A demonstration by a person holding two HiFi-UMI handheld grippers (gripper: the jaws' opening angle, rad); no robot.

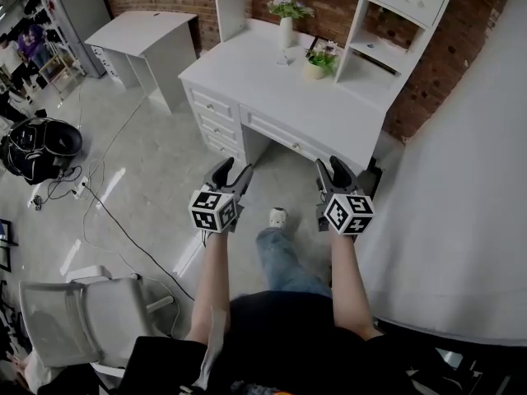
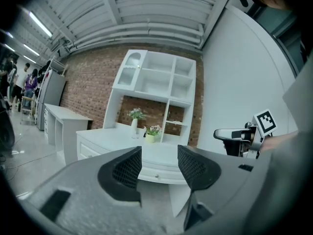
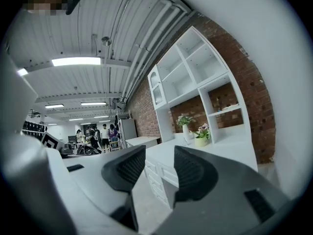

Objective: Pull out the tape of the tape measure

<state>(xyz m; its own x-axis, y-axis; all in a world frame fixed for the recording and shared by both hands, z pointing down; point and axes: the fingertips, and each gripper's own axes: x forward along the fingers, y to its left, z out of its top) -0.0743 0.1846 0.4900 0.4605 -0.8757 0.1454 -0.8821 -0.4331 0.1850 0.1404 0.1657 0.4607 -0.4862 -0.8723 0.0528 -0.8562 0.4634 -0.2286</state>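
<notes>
No tape measure shows in any view. My left gripper (image 1: 230, 169) and right gripper (image 1: 332, 167) are held side by side at waist height, pointing at a white desk (image 1: 280, 97). Both stand open with nothing between their pads. In the left gripper view the jaws (image 2: 160, 163) frame the desk front, and the right gripper (image 2: 239, 135) shows at the right edge. In the right gripper view the jaws (image 3: 160, 166) frame the desk's drawers (image 3: 155, 177).
On the desk stand a white vase of flowers (image 1: 286, 25) and a small potted plant (image 1: 318, 62), with a white shelf unit (image 1: 395, 15) against the brick wall. A white curved panel (image 1: 469, 179) is at the right. A grey chair (image 1: 82, 311), a floor cable (image 1: 123, 229) and a second white table (image 1: 144, 35) are at the left.
</notes>
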